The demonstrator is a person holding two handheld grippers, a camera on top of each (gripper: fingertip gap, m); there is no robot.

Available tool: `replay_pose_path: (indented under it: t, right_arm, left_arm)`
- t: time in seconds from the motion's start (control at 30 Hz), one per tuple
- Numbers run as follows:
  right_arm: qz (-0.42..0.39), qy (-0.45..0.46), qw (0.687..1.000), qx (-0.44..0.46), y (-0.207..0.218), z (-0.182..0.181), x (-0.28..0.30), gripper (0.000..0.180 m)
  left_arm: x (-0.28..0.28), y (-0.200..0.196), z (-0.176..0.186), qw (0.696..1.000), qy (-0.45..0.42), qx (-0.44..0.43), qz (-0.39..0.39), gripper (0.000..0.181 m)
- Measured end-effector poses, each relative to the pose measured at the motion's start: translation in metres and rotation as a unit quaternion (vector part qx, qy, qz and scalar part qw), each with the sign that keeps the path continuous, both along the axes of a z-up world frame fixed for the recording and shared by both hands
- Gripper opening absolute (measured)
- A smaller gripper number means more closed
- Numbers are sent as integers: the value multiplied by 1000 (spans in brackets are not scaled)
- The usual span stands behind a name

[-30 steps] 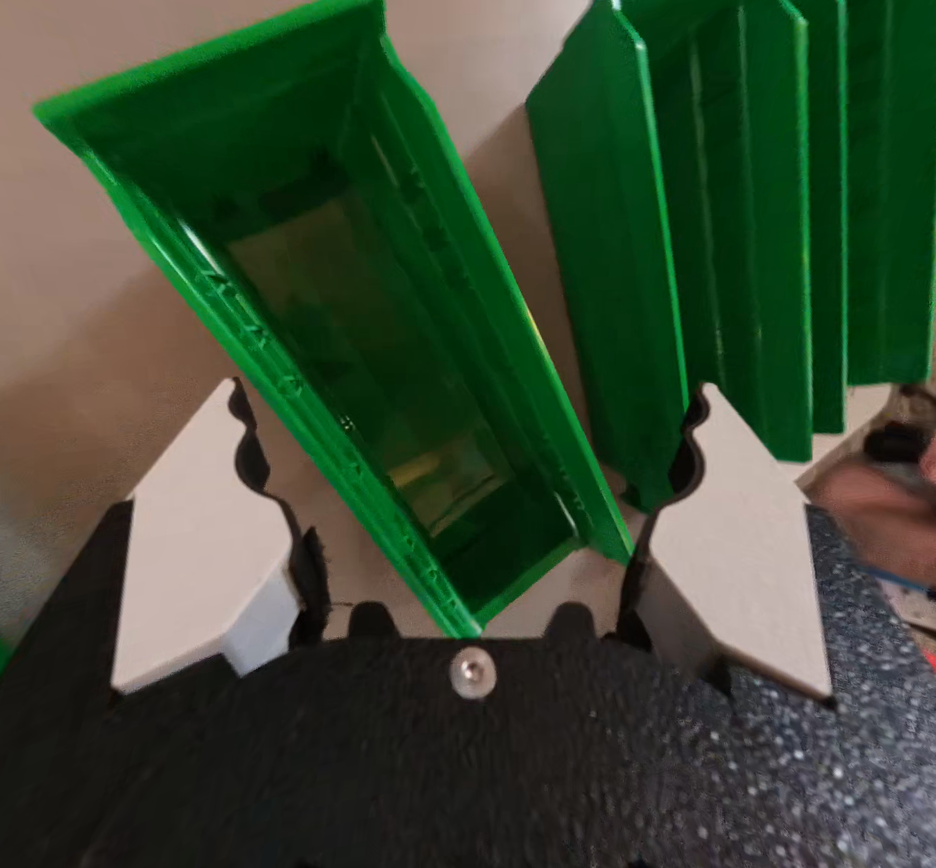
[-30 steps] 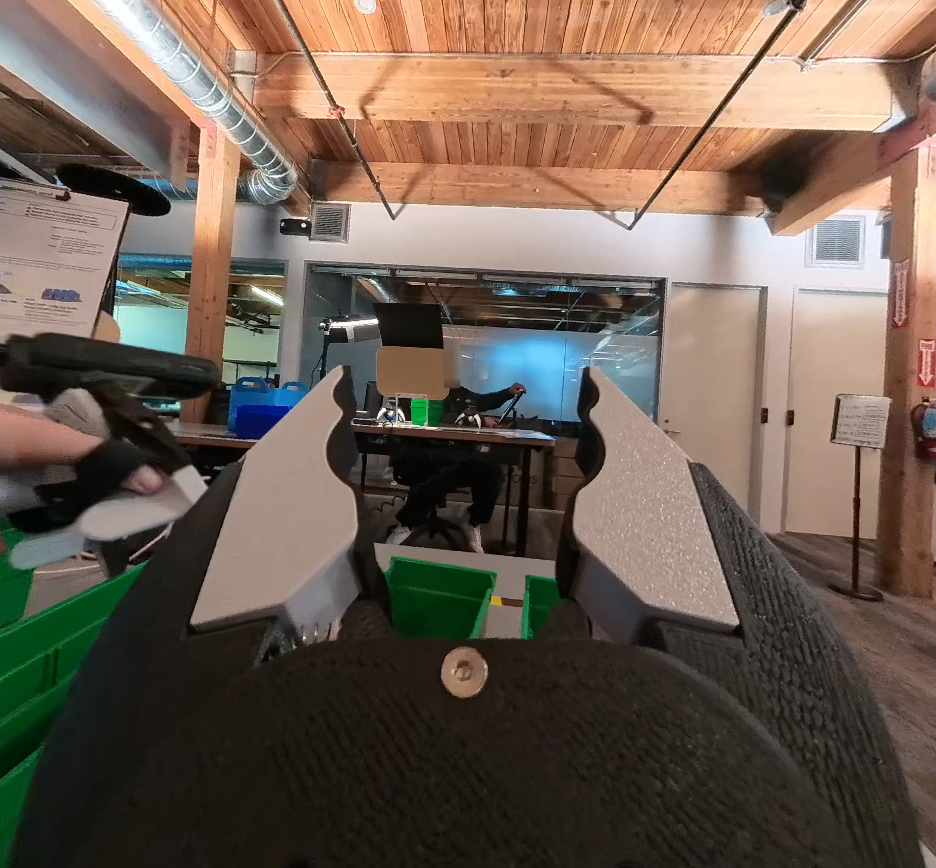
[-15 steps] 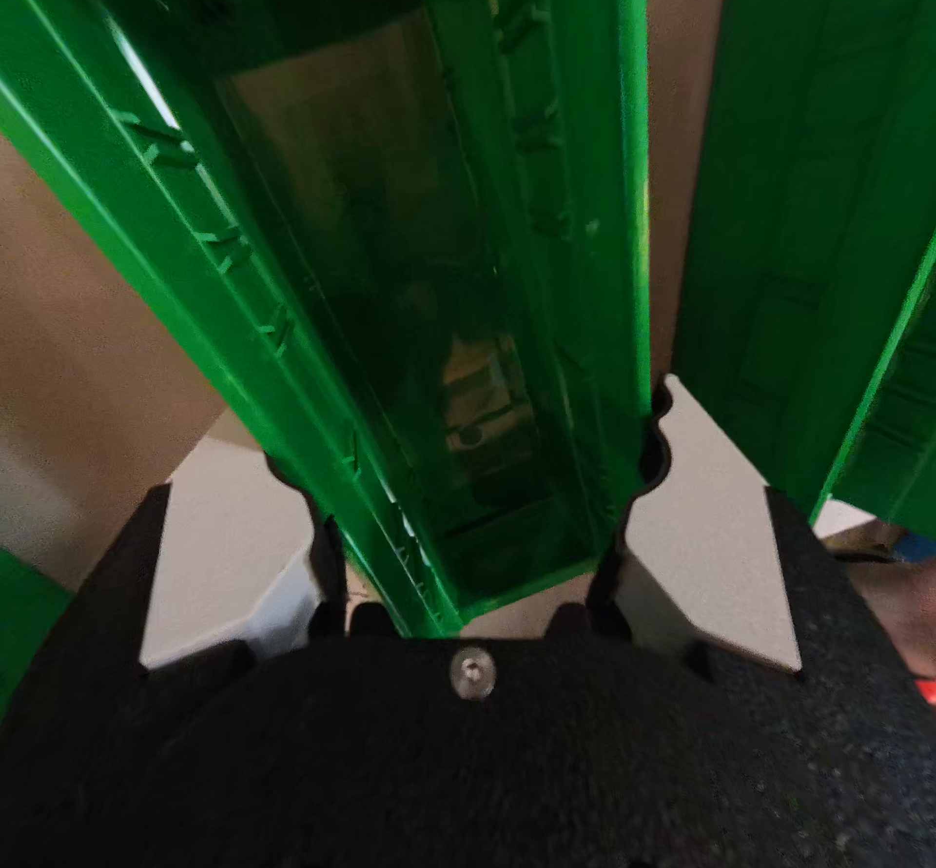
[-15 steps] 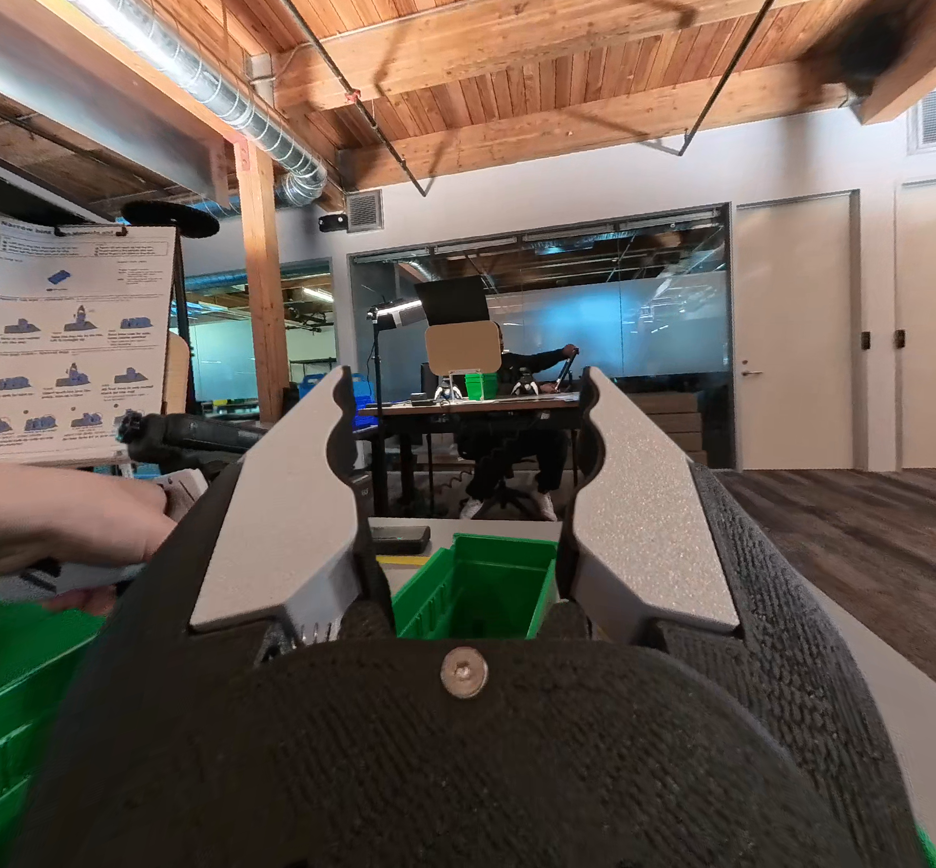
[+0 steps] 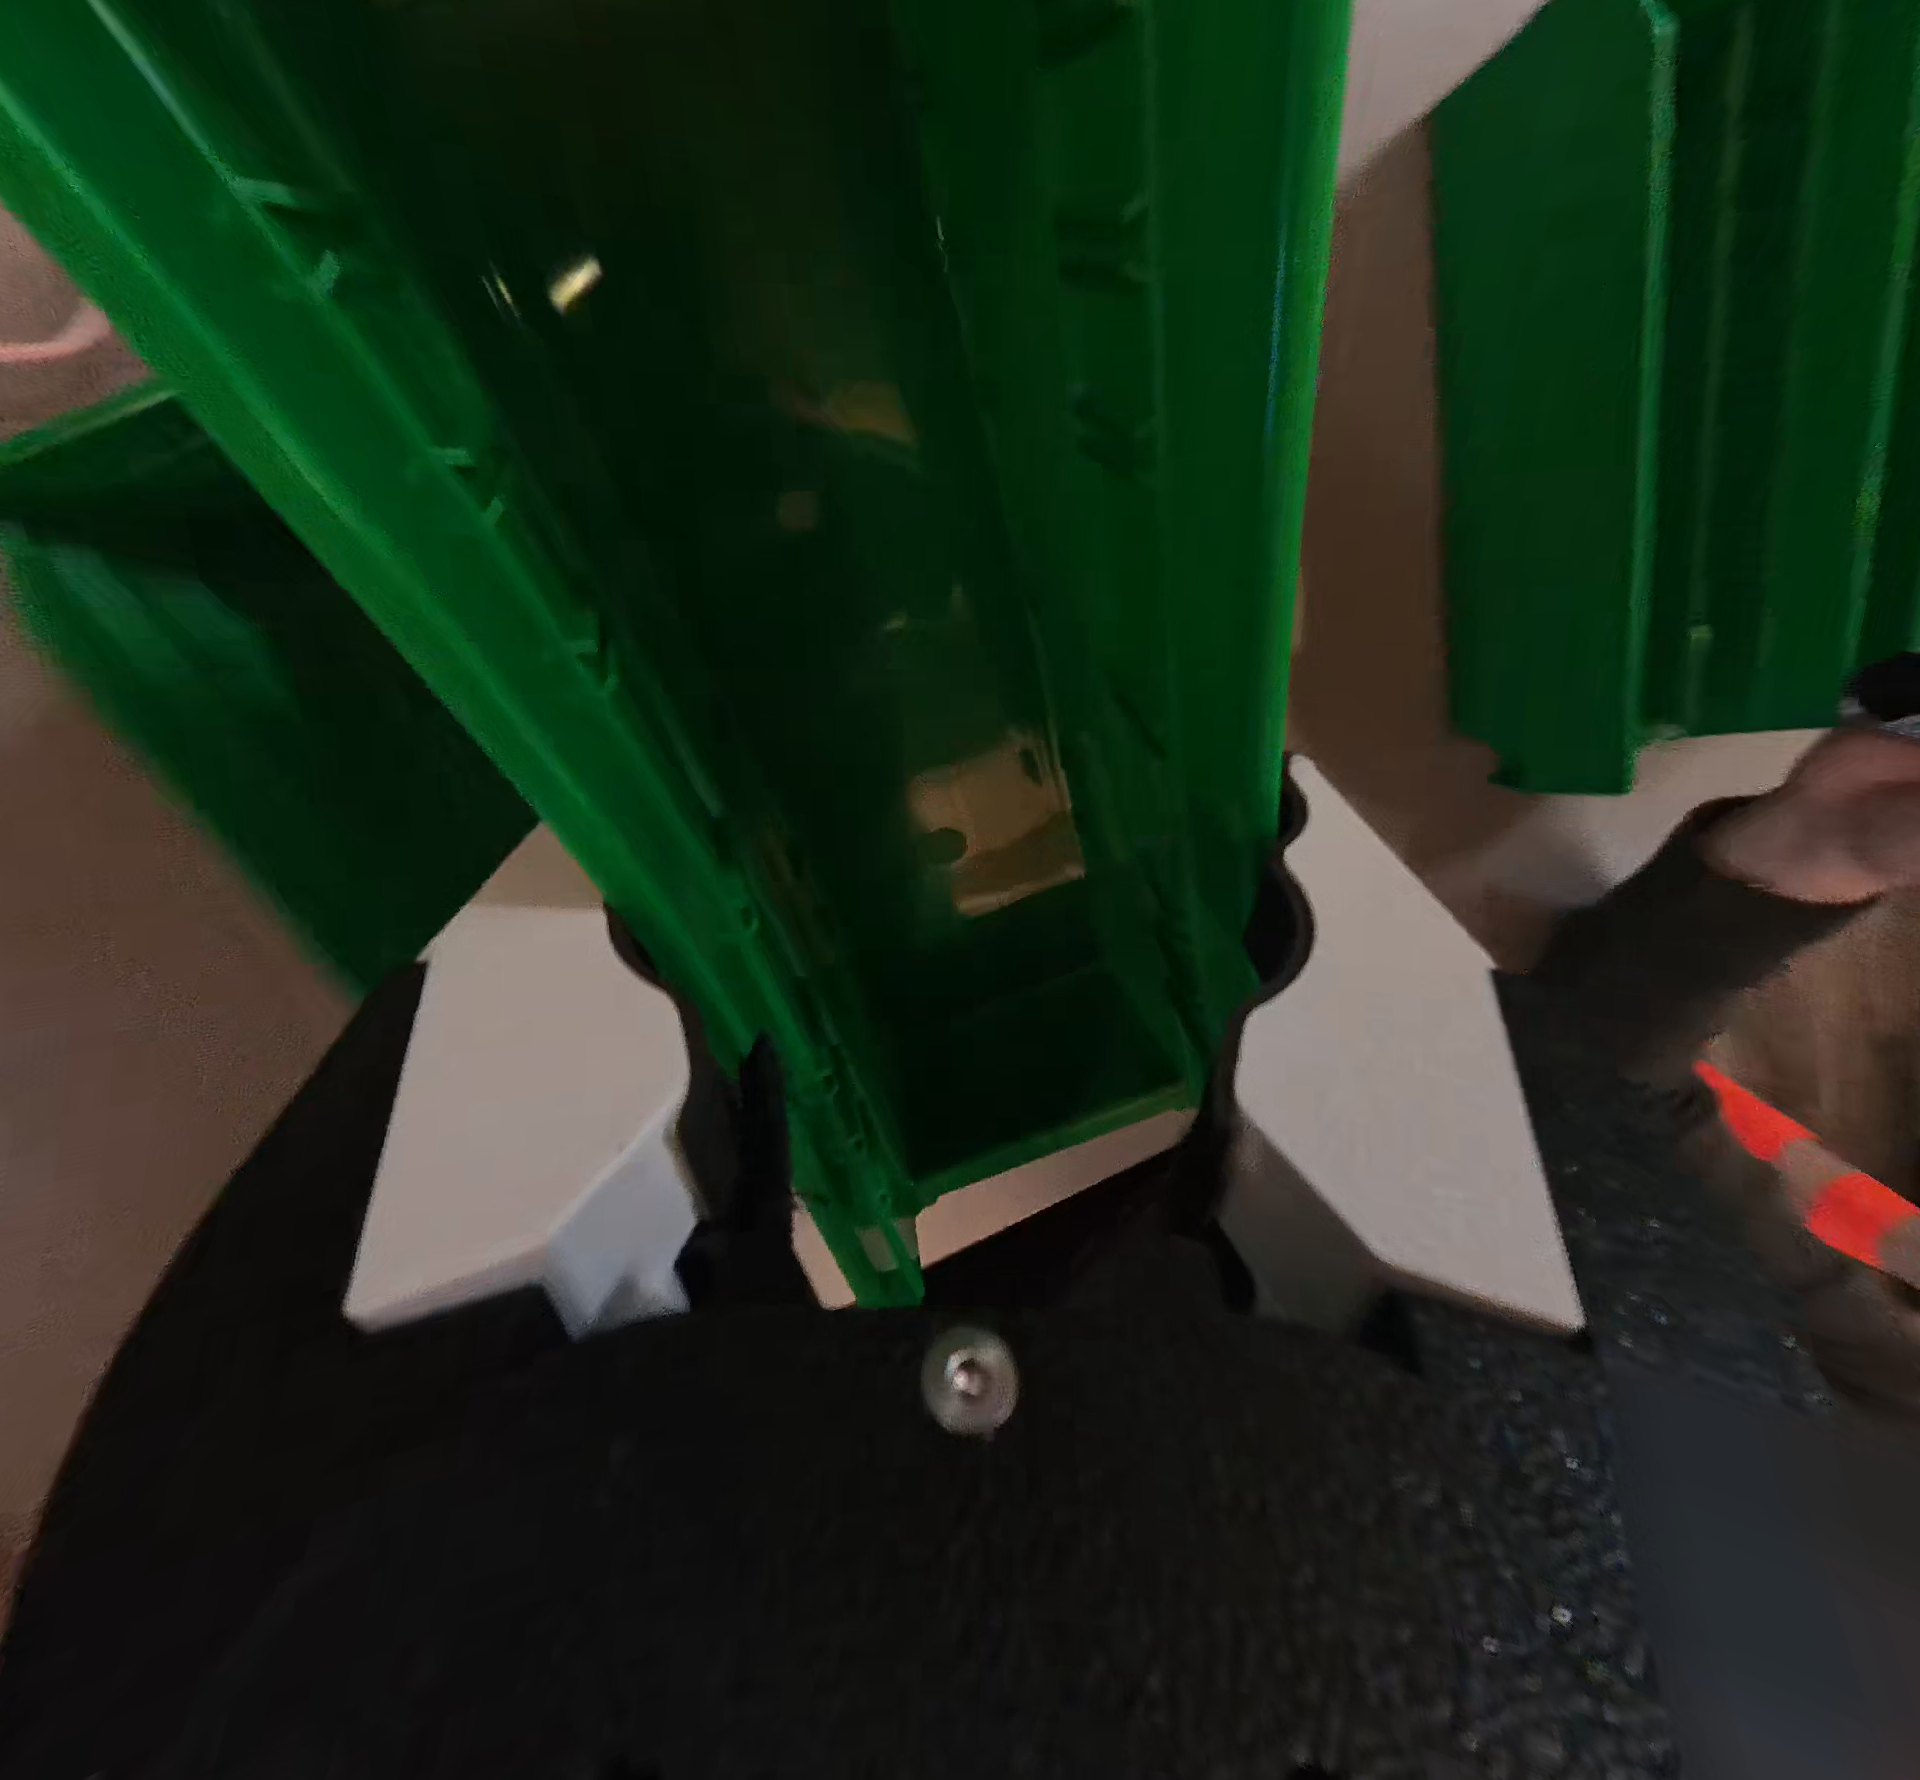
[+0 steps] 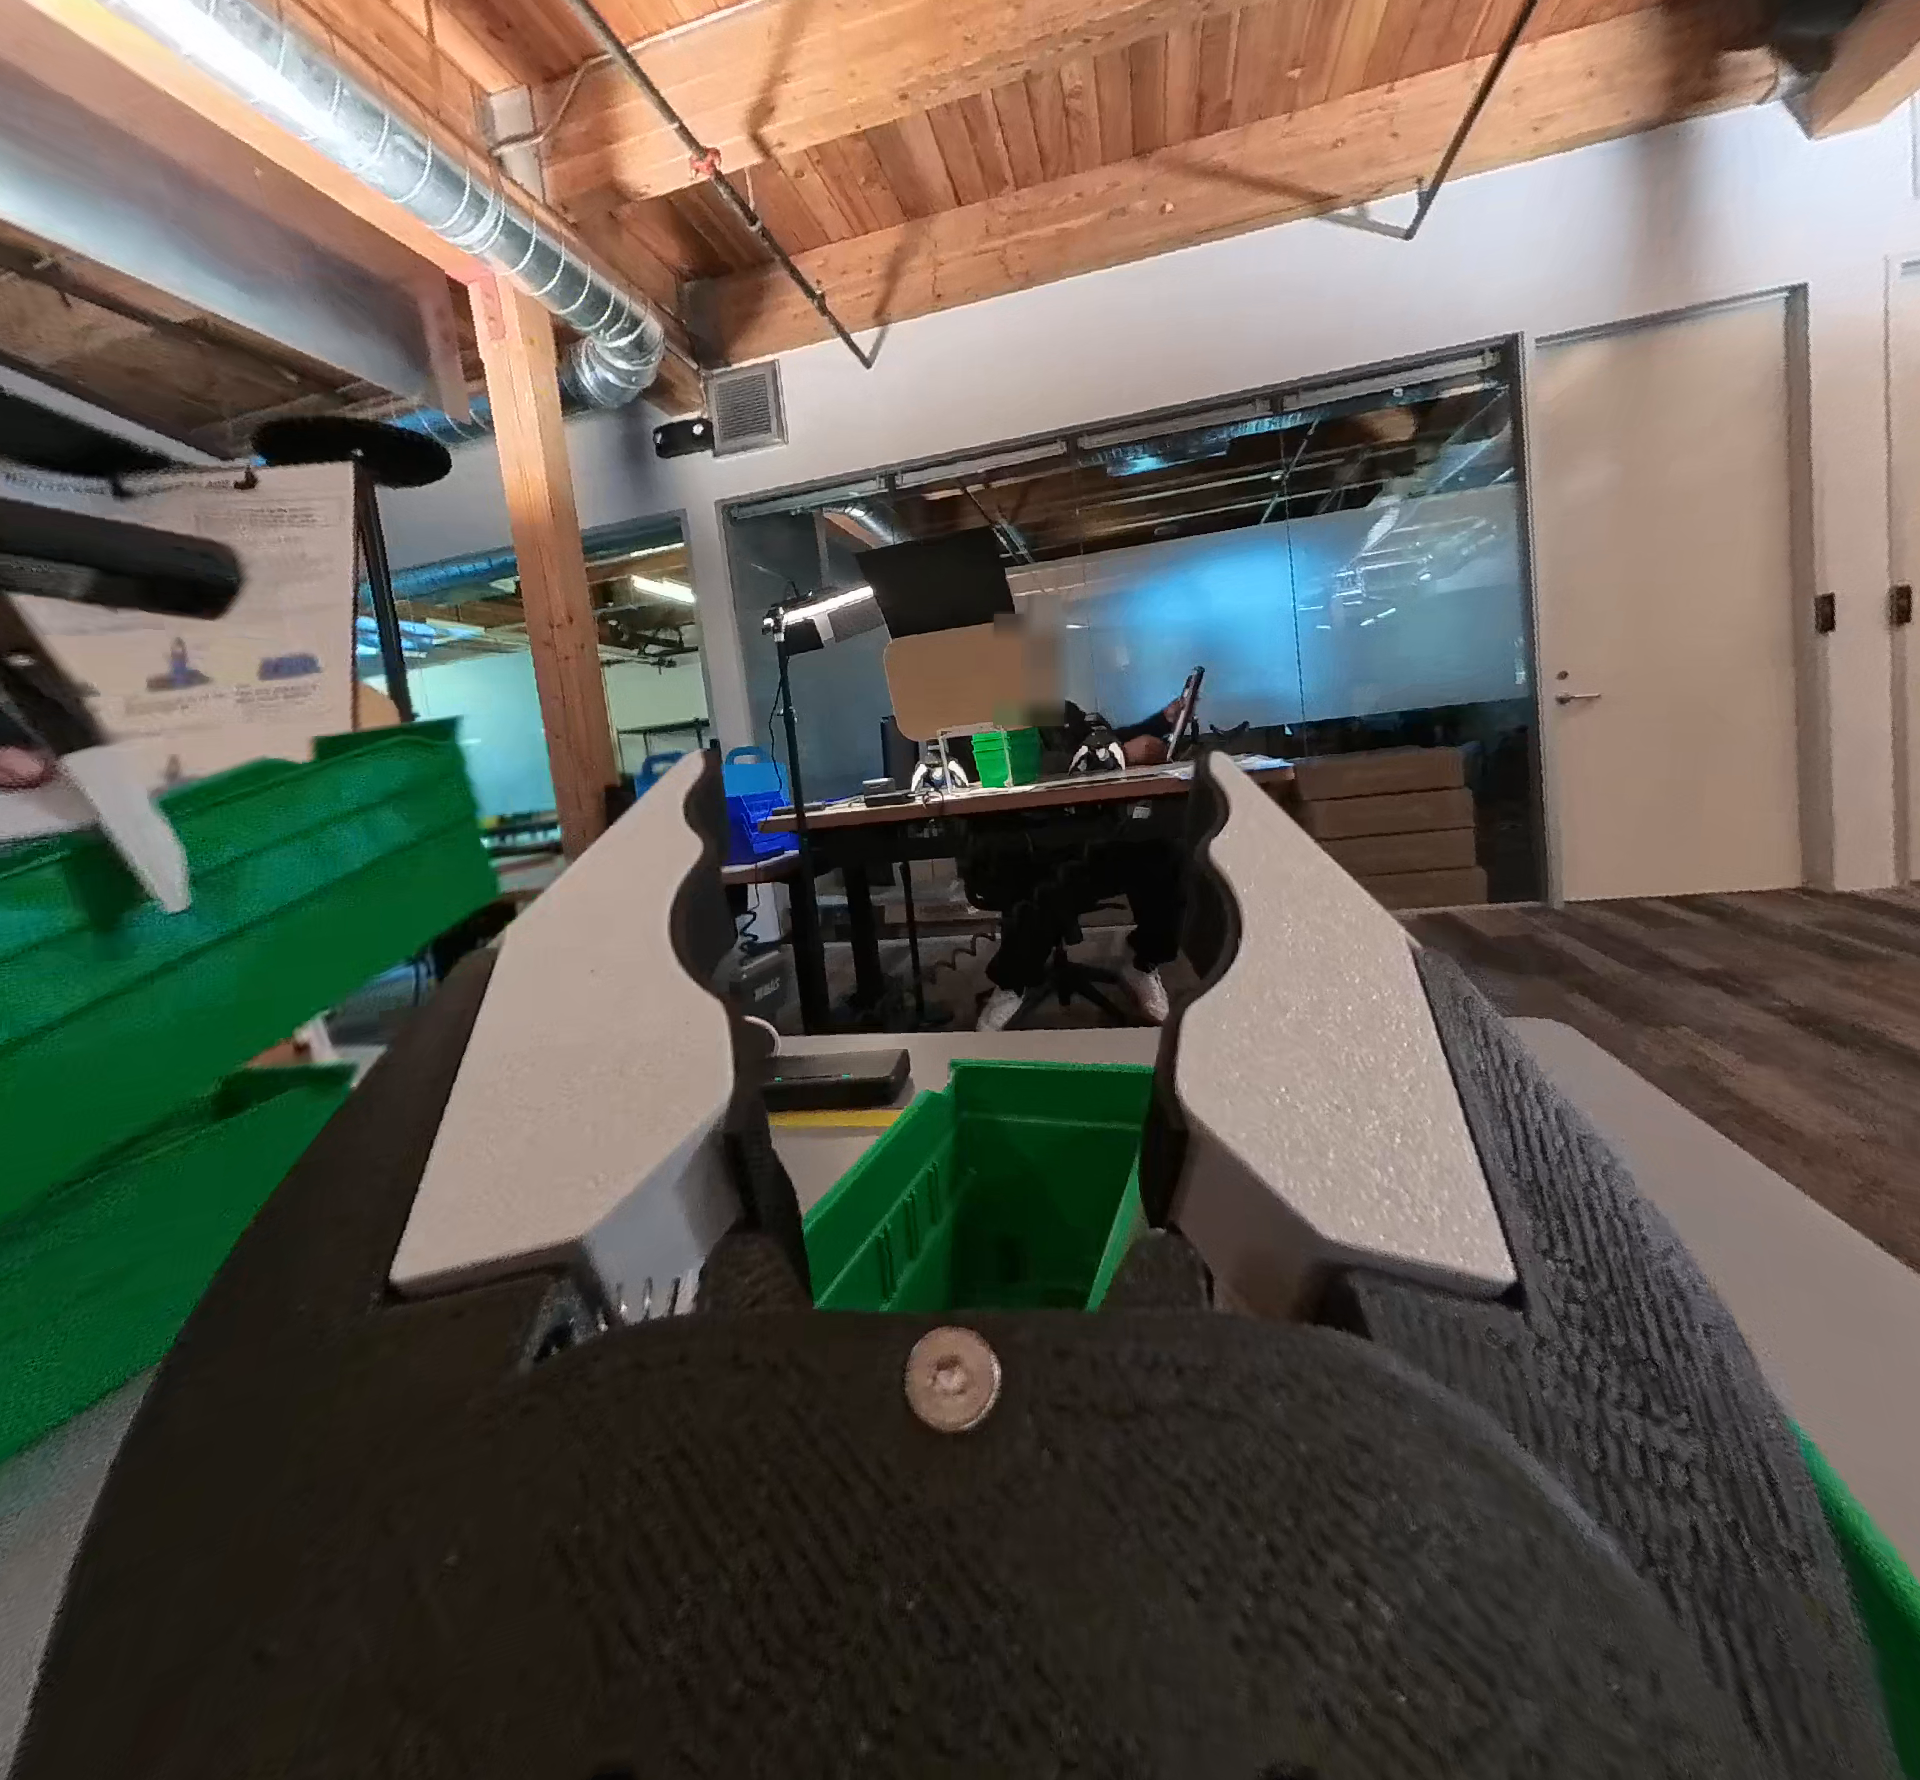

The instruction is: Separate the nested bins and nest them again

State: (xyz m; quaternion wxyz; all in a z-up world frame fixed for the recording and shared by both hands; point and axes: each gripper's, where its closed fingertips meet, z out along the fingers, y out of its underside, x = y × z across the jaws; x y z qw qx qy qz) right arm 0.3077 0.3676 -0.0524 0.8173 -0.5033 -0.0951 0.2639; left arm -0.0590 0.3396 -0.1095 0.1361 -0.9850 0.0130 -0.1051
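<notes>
My left gripper (image 5: 956, 899) is shut across the width of a long green bin (image 5: 727, 380), one finger on each side wall near its end. In the right wrist view this bin (image 6: 291, 899) hangs tilted above another green bin (image 6: 156, 1263) at the left, with a left fingertip (image 6: 125, 826) on it. My right gripper (image 6: 956, 785) is open and empty, pointing out over the table. A single green bin (image 6: 997, 1200) lies on the table just beyond its fingers.
More green bins lie to the right (image 5: 1662, 380) and left (image 5: 208, 639) of the held one. A hand (image 5: 1818, 847) shows at the right edge. A black flat device (image 6: 831, 1070) lies on the grey table (image 6: 1662, 1159). A poster board (image 6: 229, 608) stands at the left.
My left gripper went from open around the bin to shut on it, and the bin now hangs raised. My right gripper's view has dropped toward the table, showing more of the single bin.
</notes>
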Motion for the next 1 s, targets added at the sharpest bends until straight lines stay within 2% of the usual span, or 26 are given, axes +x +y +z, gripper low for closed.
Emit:
replay_pose_path:
  t: [0.13,0.37,0.6,1.0]
  right_arm:
    - [-16,23,1000,7,-1,1,12,87]
    - [-3,27,1000,-4,1,1,10,86]
    - [-14,17,1000,3,-1,1,9,84]
    - [-14,20,1000,-15,5,-3,8,84]
  left_arm:
    - [-65,-31,14,997,62,-17,36,114]
    - [-109,-66,-17,994,18,-72,76,117]
    - [-119,-58,-51,993,-3,-91,75,118]
    - [-118,-44,-84,995,-26,-83,39,121]
